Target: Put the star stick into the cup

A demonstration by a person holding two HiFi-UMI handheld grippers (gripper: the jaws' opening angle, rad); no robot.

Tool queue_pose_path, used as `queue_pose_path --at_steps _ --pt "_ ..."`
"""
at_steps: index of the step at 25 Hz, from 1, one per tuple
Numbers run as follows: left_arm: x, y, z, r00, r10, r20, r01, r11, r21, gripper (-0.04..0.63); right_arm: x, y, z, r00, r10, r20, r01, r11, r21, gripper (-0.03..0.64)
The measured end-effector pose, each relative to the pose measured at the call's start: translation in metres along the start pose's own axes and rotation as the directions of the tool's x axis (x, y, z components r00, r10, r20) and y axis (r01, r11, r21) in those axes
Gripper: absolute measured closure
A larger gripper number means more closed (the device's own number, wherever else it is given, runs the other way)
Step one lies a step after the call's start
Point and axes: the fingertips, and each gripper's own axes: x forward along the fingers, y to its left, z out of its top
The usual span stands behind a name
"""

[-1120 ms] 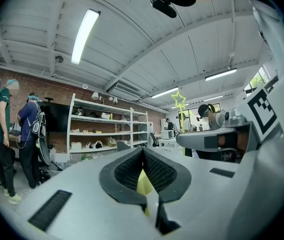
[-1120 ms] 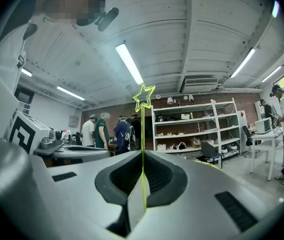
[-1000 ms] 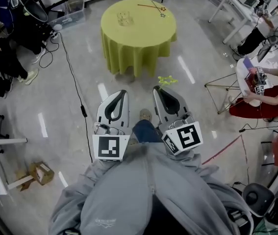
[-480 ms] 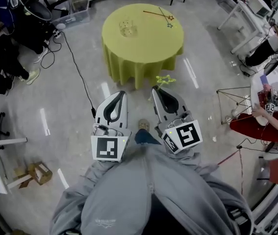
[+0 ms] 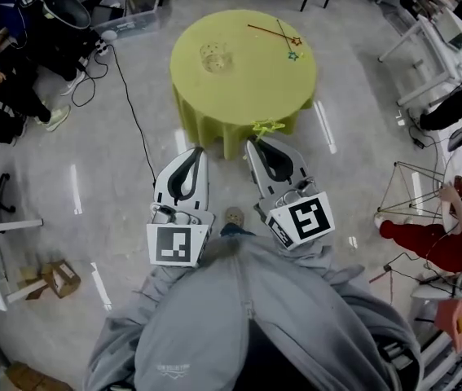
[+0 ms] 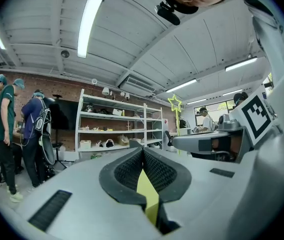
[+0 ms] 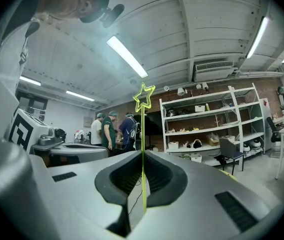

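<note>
Person in a grey hooded top (image 5: 247,324) stands at the near side of the round desk with a yellow-green cloth (image 5: 243,88), a grey two-jaw gripper in each hand. The right gripper (image 5: 257,143) has its fingers (image 7: 124,176) pinched on the thin yellow-green star stick (image 7: 143,134). The stick stands upright between the pads, its outline star on top, and from overhead that star (image 5: 267,126) shows over the desk's near edge. The left gripper (image 5: 191,151) is level with the right one, just short of the desk's near edge. Its fingers (image 6: 126,171) are pressed together with nothing between them, and only desk cloth shows through the slit below them. A clear cup (image 5: 215,55) stands on the desk, left of centre, well apart from the held stick. At the desk's far right lie a dark-red star stick (image 5: 273,33) and a stick with a teal star (image 5: 292,54), crossing each other. Beyond the desk are metal shelves (image 7: 207,124) and a few people standing (image 7: 111,131).
</note>
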Motion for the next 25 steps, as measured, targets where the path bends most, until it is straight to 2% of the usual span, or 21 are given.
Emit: queue_pose_path --at_steps 7,11,18,25 --pt "0.02 0.001 -0.004 0.999 0.037 -0.014 -0.037 0.999 0.004 0.577 0.012 -0.022 -0.004 0.999 0.033 0.006 -0.033 0.999 0.017 0.58" --pt "0.025 0.007 -0.005 0.996 0.073 -0.048 -0.072 0.997 0.017 0.577 0.013 -0.028 -0.007 0.999 0.032 0.006 -0.032 0.999 0.027 0.58" --pt "0.04 0.006 -0.015 0.998 0.046 -0.044 -0.045 0.999 0.008 0.577 0.012 -0.041 -0.015 1.0 0.004 0.005 -0.004 0.999 0.032 0.58" --pt "0.093 0.028 -0.015 0.999 0.009 -0.046 -0.008 1.0 0.005 0.578 0.051 -0.072 -0.012 1.0 -0.022 0.0 0.022 1.0 0.018 0.58"
